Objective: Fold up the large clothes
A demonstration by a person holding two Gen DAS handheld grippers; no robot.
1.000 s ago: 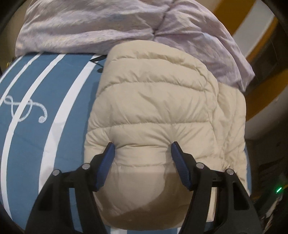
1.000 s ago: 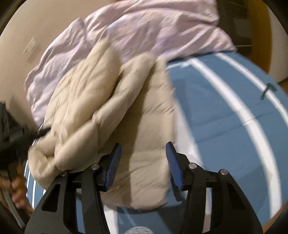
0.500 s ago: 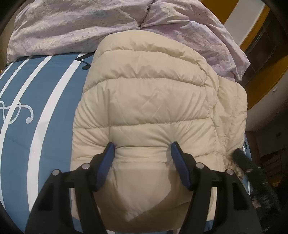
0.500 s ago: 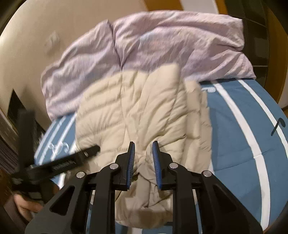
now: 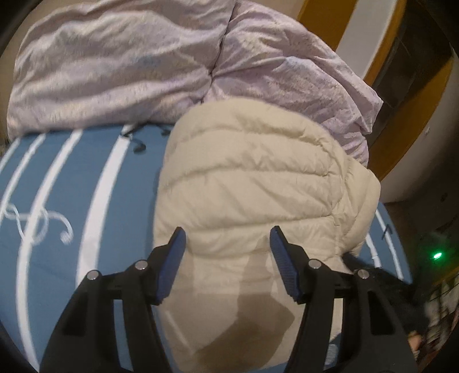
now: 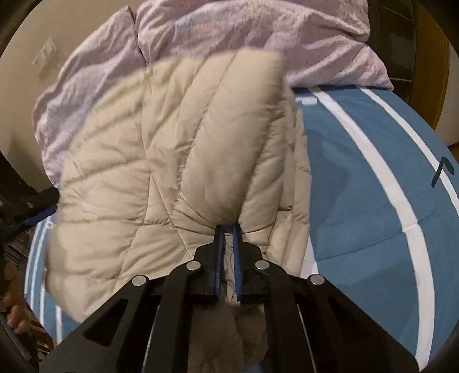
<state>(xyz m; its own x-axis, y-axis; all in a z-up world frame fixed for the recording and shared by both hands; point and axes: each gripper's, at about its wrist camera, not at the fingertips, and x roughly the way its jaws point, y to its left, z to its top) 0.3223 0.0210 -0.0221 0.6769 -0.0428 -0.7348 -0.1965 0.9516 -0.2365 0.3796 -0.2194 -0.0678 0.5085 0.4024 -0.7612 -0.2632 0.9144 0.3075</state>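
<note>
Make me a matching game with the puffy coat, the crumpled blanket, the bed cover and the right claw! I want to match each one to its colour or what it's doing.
Things:
1. puffy coat
2. crumpled blanket
3. bed cover
4. right claw

Matches:
A. blue with white stripes
B. pinching cloth
C. cream
D. pale lilac

Pairs: 1-C, 2-D, 3-A, 4-B

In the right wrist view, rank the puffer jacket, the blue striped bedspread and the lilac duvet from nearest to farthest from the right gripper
1. Cream puffer jacket: pinched in the right gripper.
2. Blue striped bedspread: under and to the right of the jacket.
3. Lilac duvet: bunched at the far end, behind the jacket.
</note>
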